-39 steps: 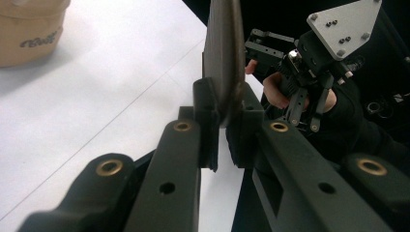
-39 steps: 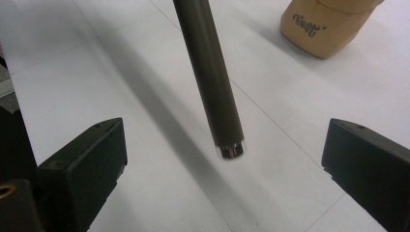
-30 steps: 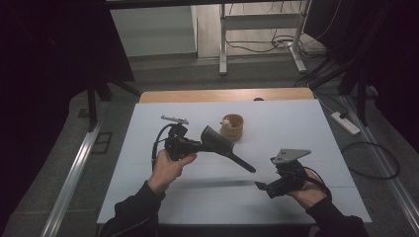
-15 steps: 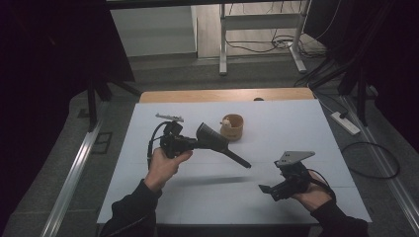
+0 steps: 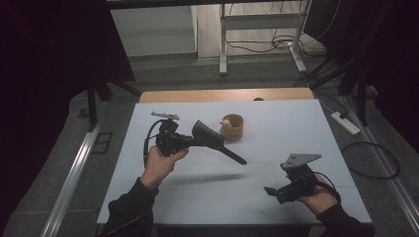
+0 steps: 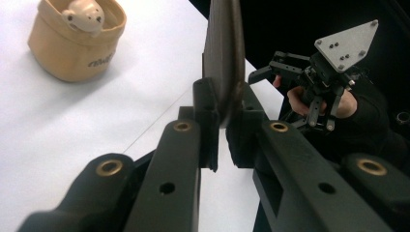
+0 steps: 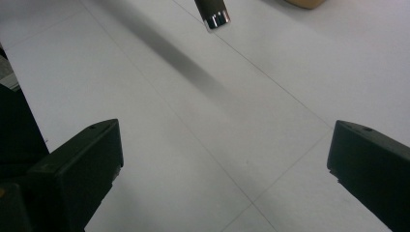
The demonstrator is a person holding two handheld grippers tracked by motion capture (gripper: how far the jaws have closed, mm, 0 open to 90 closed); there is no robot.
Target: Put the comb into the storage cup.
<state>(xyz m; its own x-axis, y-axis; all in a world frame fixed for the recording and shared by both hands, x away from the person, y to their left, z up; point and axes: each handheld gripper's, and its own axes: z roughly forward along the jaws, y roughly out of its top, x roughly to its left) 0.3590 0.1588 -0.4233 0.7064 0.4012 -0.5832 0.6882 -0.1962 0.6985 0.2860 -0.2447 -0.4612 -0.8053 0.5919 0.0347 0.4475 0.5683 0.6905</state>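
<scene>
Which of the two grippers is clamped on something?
The left gripper, jaws pinching the black long-handled spatula by its blade; the right gripper stands wide open, holding nothing.

One scrap of print, and it won't read

On the tan cup in the left gripper view there's a small dark cursive word low on its side, too blurred and cut off to make out; nothing else carries any lettering.

Right claw spread wide over white table, dark handle's metal-capped tip at top edge
</scene>
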